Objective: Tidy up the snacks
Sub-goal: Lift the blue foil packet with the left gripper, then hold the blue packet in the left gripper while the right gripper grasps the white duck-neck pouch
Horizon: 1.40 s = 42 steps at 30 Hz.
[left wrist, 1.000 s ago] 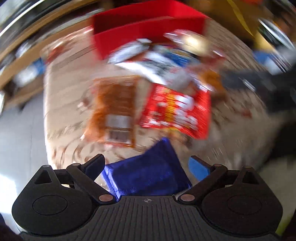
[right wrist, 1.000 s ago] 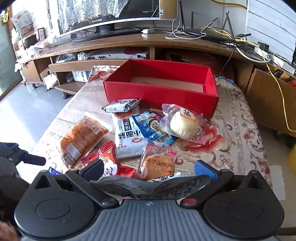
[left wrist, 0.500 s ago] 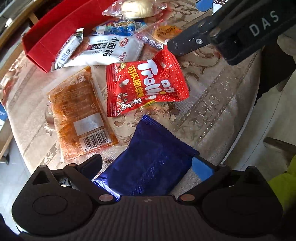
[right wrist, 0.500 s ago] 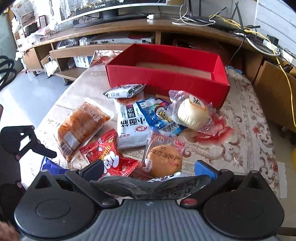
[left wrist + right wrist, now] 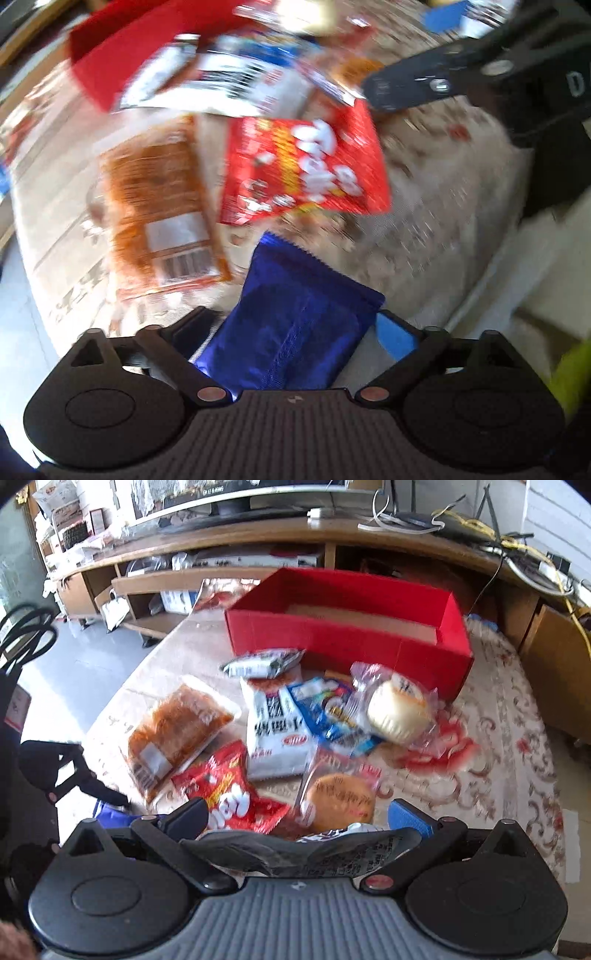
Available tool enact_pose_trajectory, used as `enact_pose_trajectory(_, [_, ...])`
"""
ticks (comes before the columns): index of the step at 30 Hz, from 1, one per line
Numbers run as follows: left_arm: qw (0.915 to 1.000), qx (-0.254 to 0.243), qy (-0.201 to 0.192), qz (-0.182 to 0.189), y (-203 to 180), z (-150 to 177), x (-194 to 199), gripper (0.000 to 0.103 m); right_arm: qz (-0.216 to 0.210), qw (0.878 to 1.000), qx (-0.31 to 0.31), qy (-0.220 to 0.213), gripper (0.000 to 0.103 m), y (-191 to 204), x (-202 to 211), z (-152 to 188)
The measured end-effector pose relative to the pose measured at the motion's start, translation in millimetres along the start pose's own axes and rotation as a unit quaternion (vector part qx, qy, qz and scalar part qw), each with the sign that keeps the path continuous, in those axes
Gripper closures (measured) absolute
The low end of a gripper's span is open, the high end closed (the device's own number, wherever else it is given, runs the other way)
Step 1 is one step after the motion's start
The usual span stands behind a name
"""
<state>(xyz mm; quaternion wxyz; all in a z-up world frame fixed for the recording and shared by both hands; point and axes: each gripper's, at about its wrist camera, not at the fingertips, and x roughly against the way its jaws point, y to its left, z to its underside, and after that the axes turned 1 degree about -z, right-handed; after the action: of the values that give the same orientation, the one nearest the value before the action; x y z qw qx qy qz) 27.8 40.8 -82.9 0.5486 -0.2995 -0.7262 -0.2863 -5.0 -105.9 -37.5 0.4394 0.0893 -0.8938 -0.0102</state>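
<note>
Seen from the left wrist, the left gripper [image 5: 295, 328] is pointing steeply down at the table edge, its jaws closing around a glossy, crinkled dark-blue foil packet [image 5: 295, 325] that is lying between them; the fingers are not visibly pressing on it. Just beyond the blue packet a shiny red candy bag with white lettering [image 5: 303, 166] is lying flat on the beige floral tablecloth [image 5: 436, 229], and beside that bag a clear rectangular pouch of orange-brown snack with a barcode label [image 5: 162, 206] is lying. Further off, the open red cardboard box [image 5: 122, 62] is standing behind the blurred heap of packets.

From the right wrist, the right gripper [image 5: 295, 834] is pinching a crumpled grey-black wrapper with fine print [image 5: 295, 849], stretched between its fingers. In front of the red box [image 5: 347, 642], a soft white noodle bag [image 5: 273, 731], a round pale bun in clear film [image 5: 399, 712] and a flat golden cake in clear wrap [image 5: 340, 801] are lying in a loose pile.
</note>
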Motion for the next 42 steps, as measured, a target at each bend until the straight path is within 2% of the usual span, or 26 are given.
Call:
enact_pose_trajectory(4, [0.9985,0.051,-0.008,-0.022,5,-1,1,0.015,0.005,1.000,-0.013,-0.007,0.000,-9,3,-7])
enact_pose_trajectory(7, [0.9942,0.102,-0.023,-0.028,-1,5,8,0.021,-0.007,1.000,-0.021,-0.007,0.000,-10,4,-12])
enact_pose_trajectory(11, [0.9856,0.157,-0.041,-0.048,-5,10,9,0.024,-0.011,0.999,0.033,-0.008,0.000,8,-4,-21])
enact_pose_trajectory(16, [0.9762,0.199,-0.057,-0.065,-16,31,18,0.029,-0.021,0.997,0.078,0.012,0.000,24,-21,-22])
enact_pose_trajectory(21, [0.9750,0.203,-0.054,-0.073,-22,28,24,0.029,-0.025,0.993,0.114,0.033,0.000,32,-40,-19])
enact_pose_trajectory(24, [0.9742,0.206,-0.059,-0.070,-17,27,22,0.028,-0.045,0.991,0.120,0.045,0.000,34,-51,-20])
enact_pose_trajectory(27, [0.9735,0.209,-0.060,-0.071,-15,26,19,0.024,-0.060,0.986,0.145,0.061,0.000,44,-66,-21])
enact_pose_trajectory(30, [0.9732,0.211,-0.057,-0.073,-14,26,17,0.019,-0.055,0.979,0.174,0.087,0.000,55,-86,-13])
enact_pose_trajectory(31, [0.9730,0.211,-0.058,-0.073,-14,25,17,0.017,-0.055,0.978,0.177,0.094,0.000,55,-90,-11])
enact_pose_trajectory(33, [0.9726,0.214,-0.056,-0.072,-11,24,16,0.014,-0.075,0.981,0.144,0.108,0.000,46,-94,-14])
enact_pose_trajectory(37, [0.9722,0.217,-0.054,-0.070,-9,24,14,0.009,-0.087,0.979,0.148,0.110,0.000,43,-94,-16])
enact_pose_trajectory(40, [0.9705,0.225,-0.056,-0.066,-6,26,15,0.012,-0.078,0.978,0.157,0.112,0.001,45,-91,-20])
enact_pose_trajectory(42, [0.9681,0.234,-0.059,-0.068,-4,27,17,0.017,-0.088,0.979,0.152,0.099,0.002,43,-83,-23])
